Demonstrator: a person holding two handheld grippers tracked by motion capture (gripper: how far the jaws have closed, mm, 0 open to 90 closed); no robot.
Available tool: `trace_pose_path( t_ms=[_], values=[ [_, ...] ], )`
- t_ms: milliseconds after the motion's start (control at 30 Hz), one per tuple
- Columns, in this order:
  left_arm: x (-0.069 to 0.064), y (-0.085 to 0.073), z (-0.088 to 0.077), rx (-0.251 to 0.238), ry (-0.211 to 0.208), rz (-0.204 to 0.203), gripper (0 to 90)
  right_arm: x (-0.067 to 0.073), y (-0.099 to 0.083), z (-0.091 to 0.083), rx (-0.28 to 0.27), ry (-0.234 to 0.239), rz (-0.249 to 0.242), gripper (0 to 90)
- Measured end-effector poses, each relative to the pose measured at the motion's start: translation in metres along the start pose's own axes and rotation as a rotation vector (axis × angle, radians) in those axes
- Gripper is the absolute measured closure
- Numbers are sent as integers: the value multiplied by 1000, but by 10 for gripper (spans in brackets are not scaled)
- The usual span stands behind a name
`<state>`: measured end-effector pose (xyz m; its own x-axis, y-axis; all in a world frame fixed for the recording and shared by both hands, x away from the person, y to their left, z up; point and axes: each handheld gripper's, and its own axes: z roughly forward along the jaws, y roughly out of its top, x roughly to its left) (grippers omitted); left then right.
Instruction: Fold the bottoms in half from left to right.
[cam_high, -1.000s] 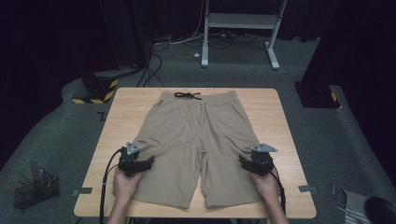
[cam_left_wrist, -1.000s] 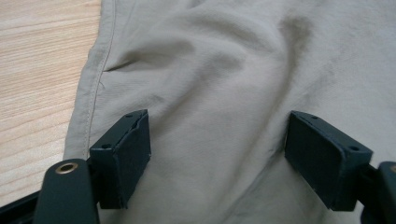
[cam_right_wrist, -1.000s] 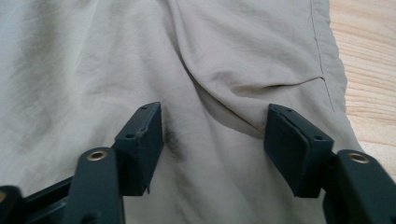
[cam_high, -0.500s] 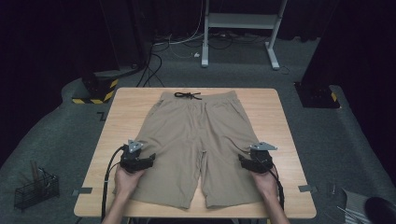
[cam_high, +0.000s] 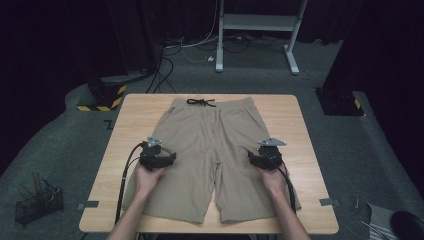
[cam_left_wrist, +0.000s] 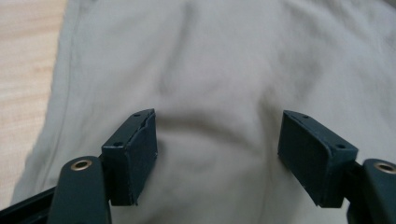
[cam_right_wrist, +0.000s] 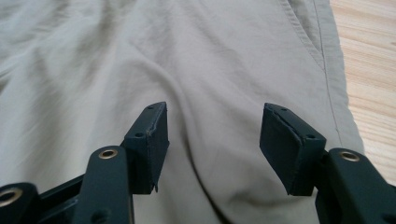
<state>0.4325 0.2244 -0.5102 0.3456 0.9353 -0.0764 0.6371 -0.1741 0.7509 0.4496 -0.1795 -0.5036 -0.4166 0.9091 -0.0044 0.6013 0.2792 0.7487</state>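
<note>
My left gripper (cam_high: 167, 159) and right gripper (cam_high: 254, 156) hung over the shorts (cam_high: 212, 150) on the table (cam_high: 295, 115). Both jaws had just been closing, gaping wide, with only a cloth ridge between, ungrasped.

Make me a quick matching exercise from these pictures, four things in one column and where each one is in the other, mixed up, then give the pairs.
Things:
1. left hand-held gripper
2. right hand-held gripper
3. black drawstring
4. wire basket

Places:
A. at the waistband of the shorts, far edge of the table
B. over the right leg of the shorts
C. on the floor left of the table
D. over the left leg of the shorts

Pairs: 1-D, 2-B, 3-A, 4-C
</note>
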Motion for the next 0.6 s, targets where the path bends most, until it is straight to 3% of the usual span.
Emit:
trace_pose_path(
  t_ms=[200,267,467,600],
  values=[
    [0,15,14,16,-10,14,277,-2,6,11,-25,-30,11,430],
    [0,18,19,0,-26,0,278,-3,8,17,-11,-36,30,426],
    [-4,25,32,16,3,15,282,-3,16,31,9,-54,33,428],
    [-3,24,40,22,26,3,281,-2,18,42,24,-54,21,426]
  ],
)
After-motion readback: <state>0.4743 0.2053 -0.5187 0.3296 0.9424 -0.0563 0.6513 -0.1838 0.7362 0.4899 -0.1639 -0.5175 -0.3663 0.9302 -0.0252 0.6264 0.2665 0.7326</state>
